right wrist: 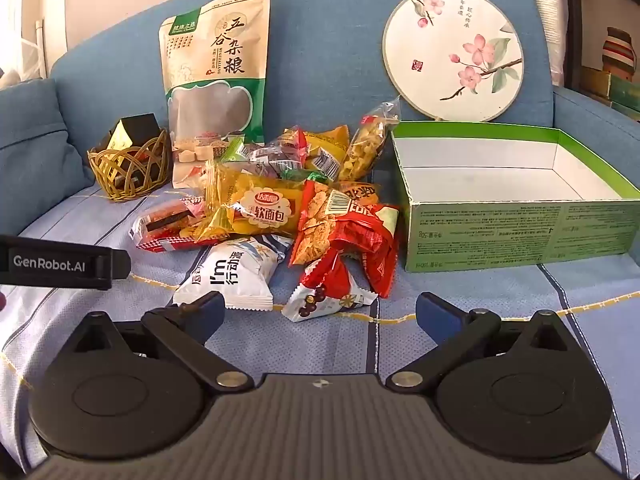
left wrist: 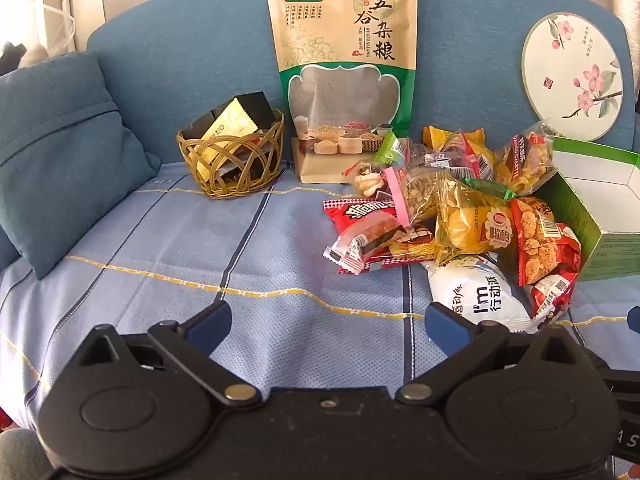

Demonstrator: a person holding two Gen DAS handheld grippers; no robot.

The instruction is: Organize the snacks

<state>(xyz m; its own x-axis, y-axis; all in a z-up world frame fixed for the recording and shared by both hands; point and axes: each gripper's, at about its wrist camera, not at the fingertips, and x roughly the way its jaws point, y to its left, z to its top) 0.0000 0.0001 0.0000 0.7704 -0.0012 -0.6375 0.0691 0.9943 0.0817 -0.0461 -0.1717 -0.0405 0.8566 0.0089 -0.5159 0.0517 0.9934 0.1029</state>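
Left gripper [left wrist: 328, 322] and right gripper [right wrist: 320, 312] both hovering spread wide and empty over the near blue sofa cover [right wrist: 500, 320], snack pile [right wrist: 280, 208] lying just beyond them, touching the left wall of the green box [right wrist: 520, 224] sitting at right

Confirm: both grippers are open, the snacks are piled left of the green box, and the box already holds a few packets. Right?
Not quite. The green box holds nothing: the right wrist view shows its bare white floor. The rest stands: left gripper and right gripper are open, and the snacks are piled left of the box.

Bare sofa seat [left wrist: 168, 240] left of snack pile [right wrist: 280, 216]; green box [right wrist: 520, 224] walls pile's right; basket [left wrist: 232, 160] far left.
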